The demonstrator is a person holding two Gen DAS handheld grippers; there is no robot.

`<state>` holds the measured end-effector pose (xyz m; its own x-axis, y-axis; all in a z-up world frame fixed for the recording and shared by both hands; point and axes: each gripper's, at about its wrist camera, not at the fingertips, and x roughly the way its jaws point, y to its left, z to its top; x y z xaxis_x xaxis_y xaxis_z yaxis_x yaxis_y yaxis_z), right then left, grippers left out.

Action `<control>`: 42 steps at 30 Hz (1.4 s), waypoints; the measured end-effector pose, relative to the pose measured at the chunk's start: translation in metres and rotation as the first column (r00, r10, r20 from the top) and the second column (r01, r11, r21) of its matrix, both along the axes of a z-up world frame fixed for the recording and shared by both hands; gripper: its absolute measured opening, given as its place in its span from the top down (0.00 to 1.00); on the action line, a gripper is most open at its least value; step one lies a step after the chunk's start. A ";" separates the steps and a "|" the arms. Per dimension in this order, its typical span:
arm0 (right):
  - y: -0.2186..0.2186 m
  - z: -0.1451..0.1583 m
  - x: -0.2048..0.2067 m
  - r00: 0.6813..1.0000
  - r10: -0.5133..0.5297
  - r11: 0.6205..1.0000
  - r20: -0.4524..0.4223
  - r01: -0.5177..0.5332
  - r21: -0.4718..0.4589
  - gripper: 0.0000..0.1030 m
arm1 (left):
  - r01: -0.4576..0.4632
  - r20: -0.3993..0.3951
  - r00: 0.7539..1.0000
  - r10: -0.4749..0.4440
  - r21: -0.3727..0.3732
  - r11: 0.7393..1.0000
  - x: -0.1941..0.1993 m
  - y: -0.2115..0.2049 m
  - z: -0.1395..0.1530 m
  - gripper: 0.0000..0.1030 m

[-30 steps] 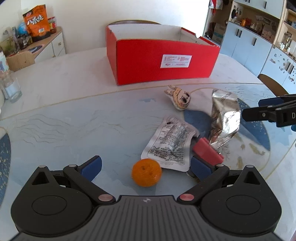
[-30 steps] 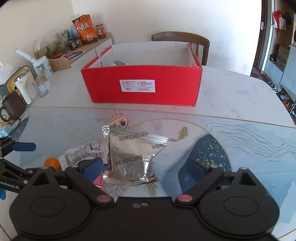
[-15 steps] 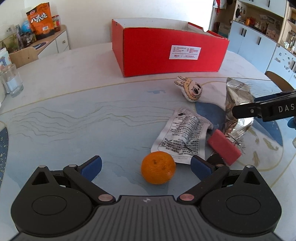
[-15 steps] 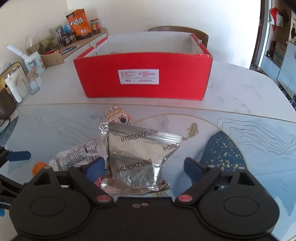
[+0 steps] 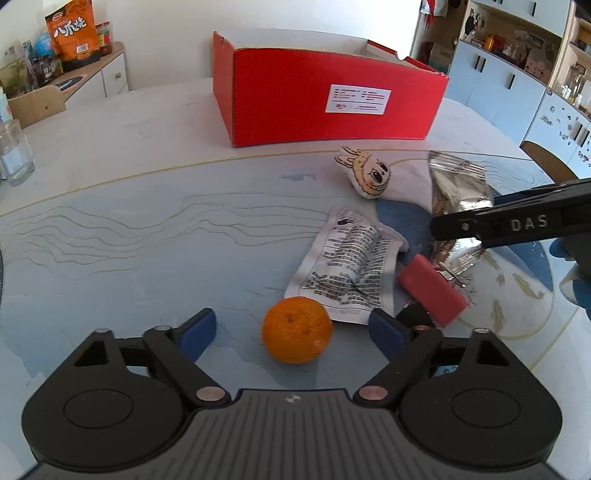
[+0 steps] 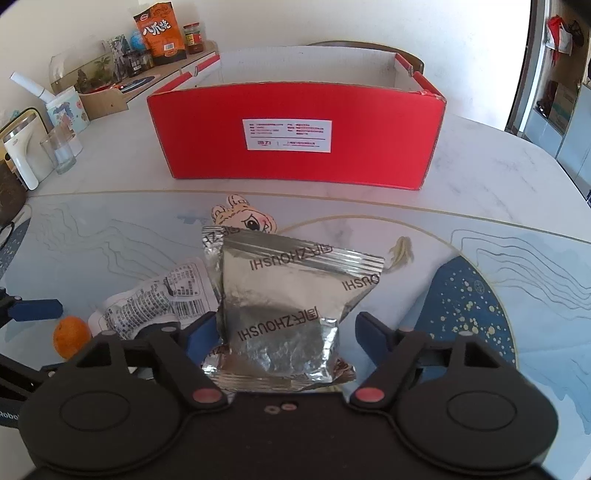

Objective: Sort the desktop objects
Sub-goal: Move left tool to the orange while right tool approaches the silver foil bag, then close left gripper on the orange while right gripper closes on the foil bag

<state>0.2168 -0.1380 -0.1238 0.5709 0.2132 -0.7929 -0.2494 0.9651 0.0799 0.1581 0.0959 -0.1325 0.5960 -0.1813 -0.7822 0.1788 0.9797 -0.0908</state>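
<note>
An orange (image 5: pixel 295 330) lies on the table between the fingers of my left gripper (image 5: pixel 291 332), whose jaws are closing; the blue pads stand clear of it on both sides. My right gripper (image 6: pixel 288 334) straddles a silver foil packet (image 6: pixel 288 306) and its jaws are closing too, the pads near the packet's edges but not pressing. The packet (image 5: pixel 458 192) lies partly behind the right gripper's finger (image 5: pixel 517 225). A printed white sachet (image 5: pixel 351 266), a red block (image 5: pixel 432 291) and a small plush toy (image 5: pixel 369 177) lie between them. The open red box (image 6: pixel 295 147) stands behind.
A drinking glass (image 6: pixel 61 151) and a white jug (image 6: pixel 22 147) stand at the table's left edge. A sideboard with a snack bag (image 5: pixel 72 35) is at the back left, blue cabinets (image 5: pixel 498 85) at the right. A chair back (image 6: pixel 362 46) rises behind the box.
Both grippers' jaws have narrowed. The right gripper has come down and forward over the silver packet. The orange now sits more centrally between the left fingers.
</note>
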 end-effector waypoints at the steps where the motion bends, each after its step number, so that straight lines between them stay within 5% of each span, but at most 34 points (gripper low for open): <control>1: 0.000 0.000 0.000 1.000 0.000 1.000 0.001 0.000 0.001 0.29 | -0.001 0.000 1.000 0.001 -0.002 1.000 -0.001 0.000 0.001 0.23; 5: 0.003 0.002 0.000 1.000 0.004 1.000 -0.004 -0.004 0.012 0.35 | -0.006 -0.002 1.000 0.006 0.012 1.000 -0.004 -0.002 0.003 0.39; 17: 0.001 0.004 -0.004 1.000 0.003 1.000 -0.007 -0.003 0.013 0.47 | -0.019 -0.013 1.000 0.019 0.048 0.999 -0.005 -0.005 0.008 0.65; 42: -0.030 0.039 -0.036 1.000 0.007 0.998 -0.001 -0.007 0.060 0.50 | -0.060 -0.012 0.998 0.060 -0.021 0.998 -0.012 -0.013 0.043 0.66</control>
<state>0.1807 -0.1681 -0.0852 0.5685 0.2640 -0.7791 -0.2558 0.9569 0.1376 0.1460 0.0824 -0.0899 0.5977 -0.1618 -0.7852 0.1185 0.9865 -0.1131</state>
